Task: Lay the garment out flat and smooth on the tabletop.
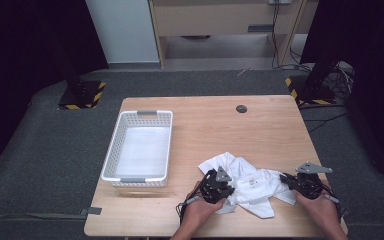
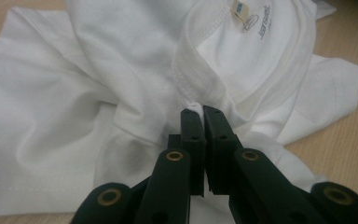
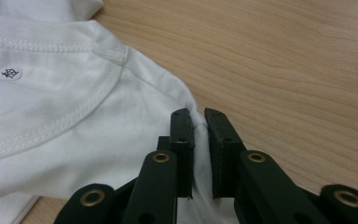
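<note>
Wooden table (image 1: pixel 260 125), white T-shirt (image 1: pixel 252 182) crumpled near its front edge — left gripper (image 1: pixel 219 184) and right gripper (image 1: pixel 305 184) each clamped on thin folds, liable to slip free if tugged apart.

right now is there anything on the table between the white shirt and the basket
Nothing visible does. The white shirt lies crumpled at the near edge, pinched by the left gripper and the right gripper. The white basket sits to its left, and bare wood of the table separates them.
</note>
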